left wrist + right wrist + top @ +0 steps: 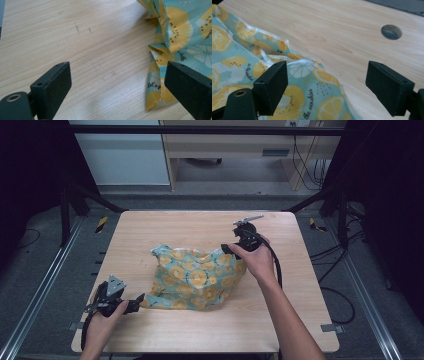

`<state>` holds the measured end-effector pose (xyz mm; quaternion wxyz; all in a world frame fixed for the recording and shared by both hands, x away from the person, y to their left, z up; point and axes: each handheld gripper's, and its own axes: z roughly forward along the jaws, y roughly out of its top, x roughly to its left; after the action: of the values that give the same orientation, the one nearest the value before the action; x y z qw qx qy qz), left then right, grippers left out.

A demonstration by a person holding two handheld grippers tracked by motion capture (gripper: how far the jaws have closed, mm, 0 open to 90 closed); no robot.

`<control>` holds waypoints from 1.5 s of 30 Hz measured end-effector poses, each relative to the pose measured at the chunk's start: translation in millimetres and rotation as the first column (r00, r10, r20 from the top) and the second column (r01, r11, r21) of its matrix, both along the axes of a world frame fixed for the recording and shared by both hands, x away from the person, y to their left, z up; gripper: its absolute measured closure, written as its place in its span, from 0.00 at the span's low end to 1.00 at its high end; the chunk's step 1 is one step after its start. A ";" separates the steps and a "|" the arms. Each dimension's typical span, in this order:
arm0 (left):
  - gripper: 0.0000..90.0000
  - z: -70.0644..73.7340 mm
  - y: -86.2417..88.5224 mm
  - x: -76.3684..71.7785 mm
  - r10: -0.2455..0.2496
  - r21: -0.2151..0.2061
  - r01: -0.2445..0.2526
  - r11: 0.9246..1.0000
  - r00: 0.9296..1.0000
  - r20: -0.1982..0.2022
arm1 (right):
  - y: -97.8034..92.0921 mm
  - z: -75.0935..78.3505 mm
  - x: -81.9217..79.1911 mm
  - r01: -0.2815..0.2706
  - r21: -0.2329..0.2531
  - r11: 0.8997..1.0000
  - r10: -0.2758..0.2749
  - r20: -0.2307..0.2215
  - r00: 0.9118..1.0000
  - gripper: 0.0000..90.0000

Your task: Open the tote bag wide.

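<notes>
Cloth (197,277) crumpled mid-table, between left claw (136,301) and right claw (231,248); both released.

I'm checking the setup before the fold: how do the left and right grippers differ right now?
The left gripper sits at the cloth's near-left corner; the right gripper at its far-right edge. The left carries a grey plate; the right a metal lever. Both are open, neither holding the cloth.

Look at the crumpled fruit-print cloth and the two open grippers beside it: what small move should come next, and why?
Probably slide the left gripper a little toward the cloth so its corner lies between the jaws, then close. Both grippers stand open; in the left gripper view the cloth's edge sits beside one jaw, with bare table in the gap. The right gripper already straddles its edge.
</notes>
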<state>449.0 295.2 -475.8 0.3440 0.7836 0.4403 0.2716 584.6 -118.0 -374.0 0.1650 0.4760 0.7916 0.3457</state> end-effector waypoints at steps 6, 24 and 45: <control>0.08 -0.2 0.9 -0.8 -0.001 -0.003 0.001 1.000 1.000 0.000 | 9.7 -10.0 4.7 -0.007 -0.026 1.000 0.006 -0.038 0.999 0.18; 0.08 -0.5 -0.2 -0.6 -0.003 0.003 0.003 1.000 1.000 0.002 | 12.3 -17.1 -9.3 -0.142 0.008 0.990 0.142 -0.114 0.983 0.99; 0.13 33.2 -10.8 -16.8 -0.078 -0.016 0.079 0.997 0.995 0.061 | -2.2 15.6 -96.5 -0.311 0.104 0.945 0.297 0.133 0.946 1.00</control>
<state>432.2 284.4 -442.5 0.3748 0.7886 0.4009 0.2772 488.1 -120.2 -358.3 0.1254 0.3367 0.8219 0.4421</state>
